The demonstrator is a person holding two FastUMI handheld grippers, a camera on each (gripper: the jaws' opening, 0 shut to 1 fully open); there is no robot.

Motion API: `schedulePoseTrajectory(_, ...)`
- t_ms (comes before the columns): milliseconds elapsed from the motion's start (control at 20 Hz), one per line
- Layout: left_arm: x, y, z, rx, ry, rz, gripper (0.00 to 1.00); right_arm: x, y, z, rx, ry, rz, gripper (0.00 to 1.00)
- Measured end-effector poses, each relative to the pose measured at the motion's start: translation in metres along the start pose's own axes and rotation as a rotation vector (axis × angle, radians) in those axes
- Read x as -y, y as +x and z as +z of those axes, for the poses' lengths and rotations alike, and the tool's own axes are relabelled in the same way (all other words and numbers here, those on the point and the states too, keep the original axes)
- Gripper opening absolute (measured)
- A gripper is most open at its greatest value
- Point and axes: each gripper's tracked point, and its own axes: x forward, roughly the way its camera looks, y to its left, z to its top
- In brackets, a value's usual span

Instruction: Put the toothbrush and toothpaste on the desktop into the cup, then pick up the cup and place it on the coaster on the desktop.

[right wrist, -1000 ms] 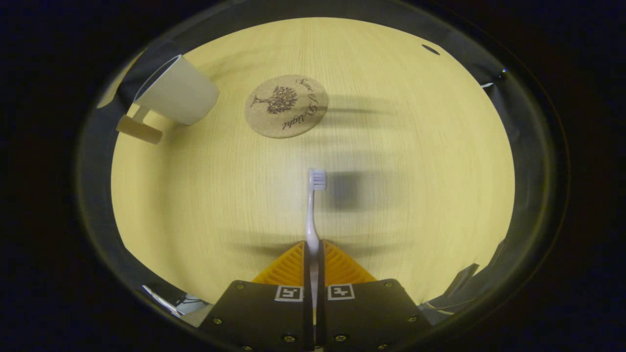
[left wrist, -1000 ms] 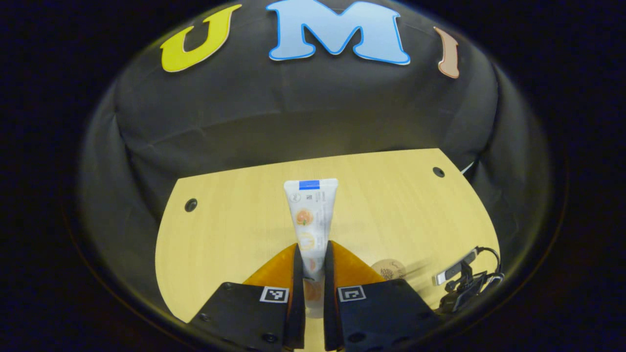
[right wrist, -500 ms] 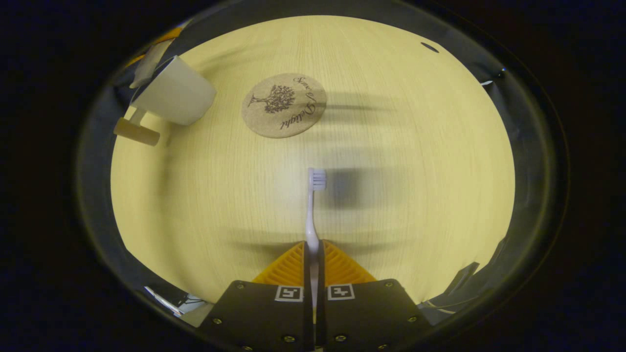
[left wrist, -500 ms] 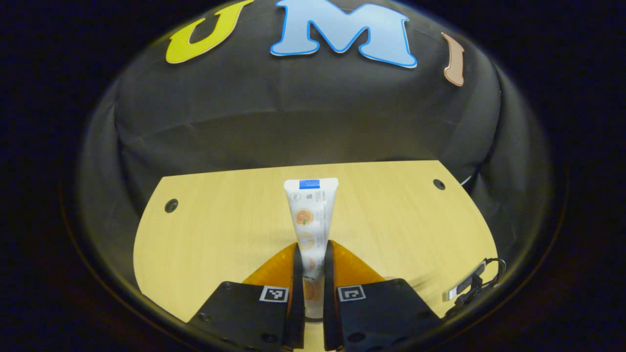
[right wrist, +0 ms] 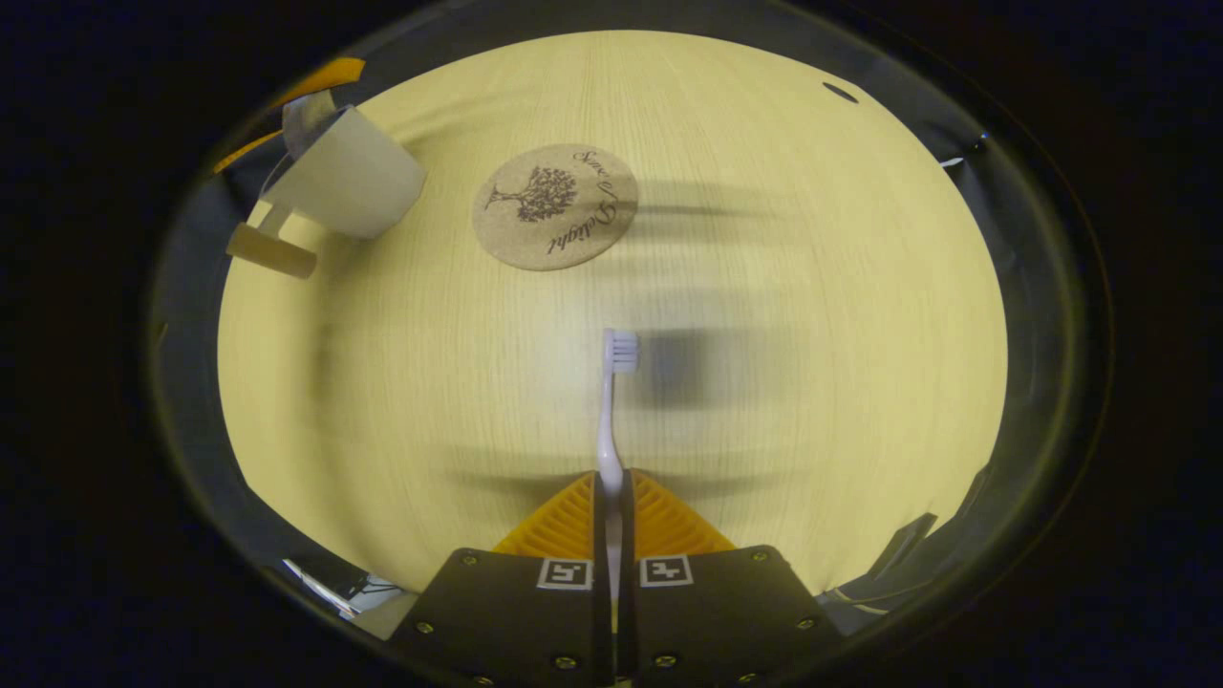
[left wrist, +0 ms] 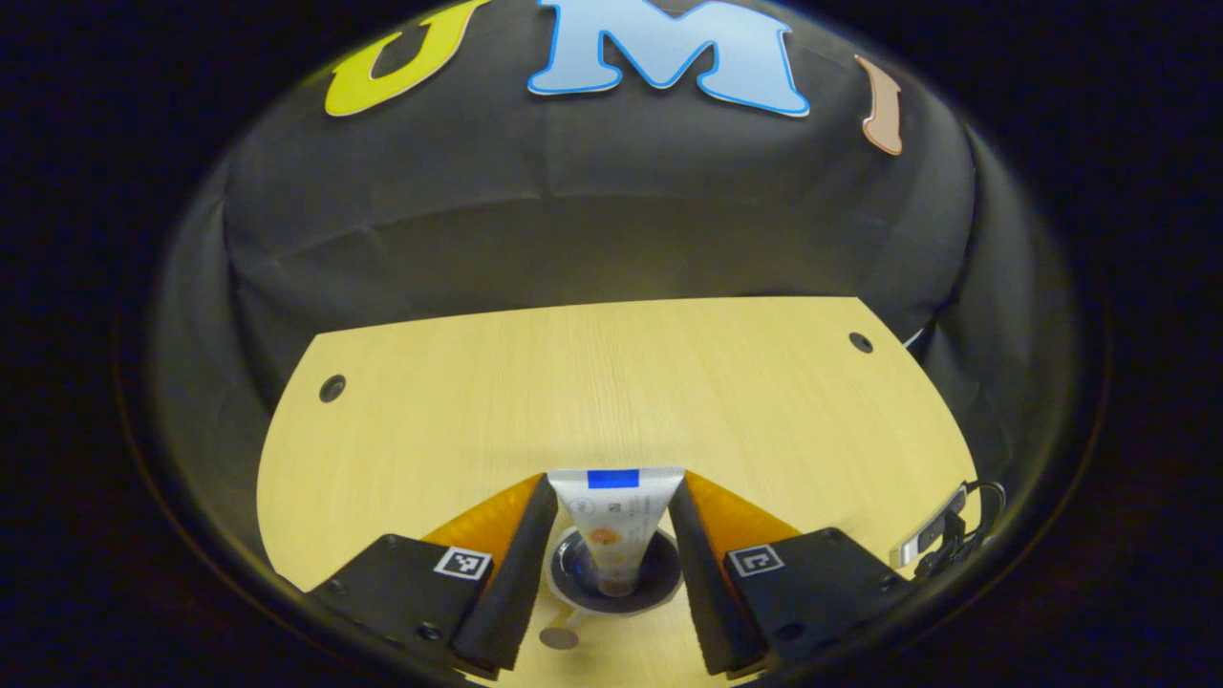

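Left gripper (left wrist: 611,521) spread wide, toothpaste tube (left wrist: 614,521) standing in cup (left wrist: 616,578); right gripper (right wrist: 611,497) clamping toothbrush (right wrist: 611,411), light, slippery; coaster (right wrist: 556,207) at twelve o'clock.

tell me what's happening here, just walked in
A person is working two handheld grippers at a wooden desk. The left gripper has its fingers open, with the toothpaste standing in the cup below. The right gripper is shut on the toothbrush, held above the desk. The coaster lies bare.
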Motion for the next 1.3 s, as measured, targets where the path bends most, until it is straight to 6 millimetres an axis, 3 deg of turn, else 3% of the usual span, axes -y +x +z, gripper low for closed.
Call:
schedulePoseTrajectory(400,-0.003,-0.012,0.003,0.025,0.001,-0.001,0.75,-0.001,-0.001,-0.002,0.048,0.018,0.003,0.03)
schedulePoseTrajectory(550,-0.005,-0.025,0.002,0.034,-0.003,-0.006,0.76,-0.007,-0.013,0.005,0.081,0.065,0.038,0.02)
schedulePoseTrajectory(950,-0.035,-0.055,-0.012,0.045,-0.025,-0.004,0.77,-0.031,-0.078,0.091,0.290,0.119,0.095,0.03)
schedulePoseTrajectory(1300,-0.096,-0.084,-0.031,0.053,-0.043,0.060,0.75,-0.063,-0.147,0.161,0.442,0.114,0.141,0.03)
